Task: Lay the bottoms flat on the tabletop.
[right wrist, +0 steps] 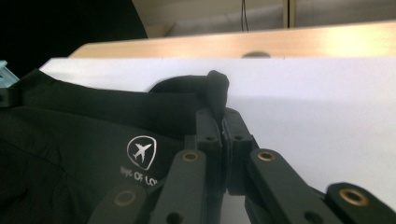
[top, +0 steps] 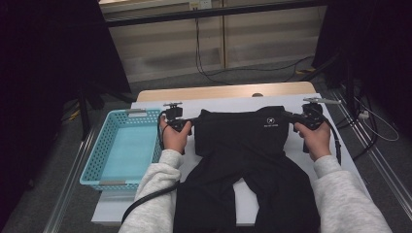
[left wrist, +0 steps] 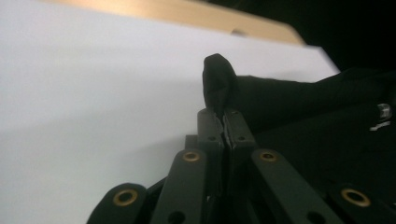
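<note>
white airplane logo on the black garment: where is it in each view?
High view: logo upper middle of the black garment.
Left gripper view: white bit at the far right edge, likely the logo, too cut off to be sure.
Right gripper view: lower left.
Shared landmark: white table cover.

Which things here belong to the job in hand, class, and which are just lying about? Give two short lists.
In use:
- black garment, stretched between both tools
- left tool, shut on one corner
- right tool, shut on the other corner
- white table cover under it

Lying about:
- blue basket, empty, at the left
- cables on the floor behind
</note>
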The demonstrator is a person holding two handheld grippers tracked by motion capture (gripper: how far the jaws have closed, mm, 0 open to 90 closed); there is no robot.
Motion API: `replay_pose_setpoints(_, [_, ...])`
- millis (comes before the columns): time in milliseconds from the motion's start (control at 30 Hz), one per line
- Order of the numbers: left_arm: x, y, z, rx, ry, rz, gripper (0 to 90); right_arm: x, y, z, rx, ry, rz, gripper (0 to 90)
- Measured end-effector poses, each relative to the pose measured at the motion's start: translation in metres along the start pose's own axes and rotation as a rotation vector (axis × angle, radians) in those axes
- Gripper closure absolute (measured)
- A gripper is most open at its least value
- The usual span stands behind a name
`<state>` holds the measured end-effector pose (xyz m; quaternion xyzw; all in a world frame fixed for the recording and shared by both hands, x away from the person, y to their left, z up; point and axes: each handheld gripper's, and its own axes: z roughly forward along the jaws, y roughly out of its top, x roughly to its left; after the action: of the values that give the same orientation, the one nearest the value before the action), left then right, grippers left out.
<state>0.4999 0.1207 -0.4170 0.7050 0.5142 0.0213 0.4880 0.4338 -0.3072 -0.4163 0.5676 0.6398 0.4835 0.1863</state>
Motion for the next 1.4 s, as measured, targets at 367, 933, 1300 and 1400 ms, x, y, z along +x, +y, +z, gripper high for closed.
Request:
replay_pose_setpoints(367, [0.001,-0.017,-0.010,0.065,-0.006,0.008,87.4,0.003,-0.024,-0.005,0.089,0.029,-0.052,87.3])
replay_pose_setpoints(933, [-0.008,-0.032,-0.021,0.166,-0.057,0.025,87.4,0.006,-0.048,-0.029,0.145,0.094,-0.130,87.7])
replay_pose_setpoints(1300, [0.006,0.038,0.008,0.122,-0.048,-0.002,87.5,-0.006,0.014,0.009,0.153,0.068,-0.116,88.1])
replay_pose_setpoints(1400, [0.006,0.078,0.024,0.050,-0.044,0.025,87.3,-0.011,0.065,0.030,0.046,-0.003,-0.063,88.1])
